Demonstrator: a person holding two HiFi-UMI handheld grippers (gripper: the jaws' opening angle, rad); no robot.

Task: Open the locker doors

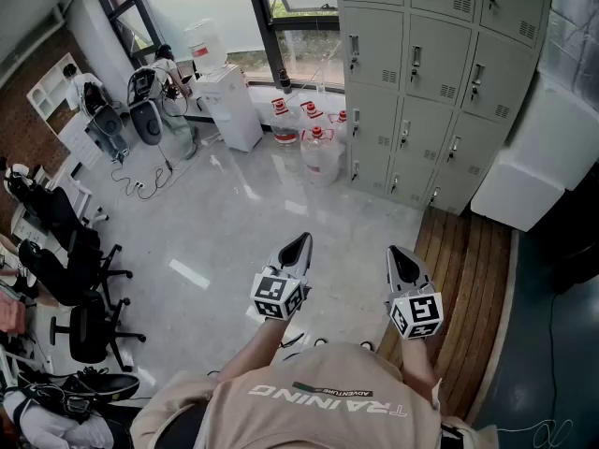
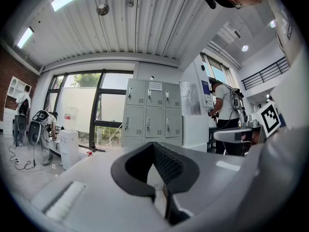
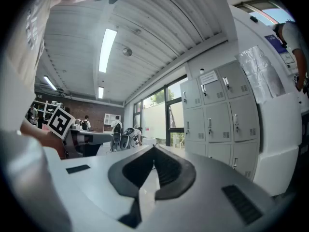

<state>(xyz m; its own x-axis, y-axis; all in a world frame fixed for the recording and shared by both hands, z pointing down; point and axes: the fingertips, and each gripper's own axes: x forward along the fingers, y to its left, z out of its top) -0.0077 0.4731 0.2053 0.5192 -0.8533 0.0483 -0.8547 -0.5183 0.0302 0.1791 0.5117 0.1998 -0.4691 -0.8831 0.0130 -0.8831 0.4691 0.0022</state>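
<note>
A grey bank of lockers [image 1: 426, 73] stands ahead at the upper right of the head view, every door closed, each with a small handle [image 1: 414, 62]. The same lockers [image 2: 149, 112] show small and far off in the left gripper view, and the lockers [image 3: 217, 115] fill the right side of the right gripper view. My left gripper [image 1: 301, 243] and right gripper [image 1: 395, 253] are held side by side at waist height, pointing level toward the lockers and well short of them. Both have their tips together with nothing between them.
Large water bottles [image 1: 316, 148] and a white water dispenser [image 1: 227, 101] stand left of the lockers. A white box [image 1: 519, 190] sits to the lockers' right. Office chairs [image 1: 80, 279] line the left. A person [image 2: 223, 105] stands far right.
</note>
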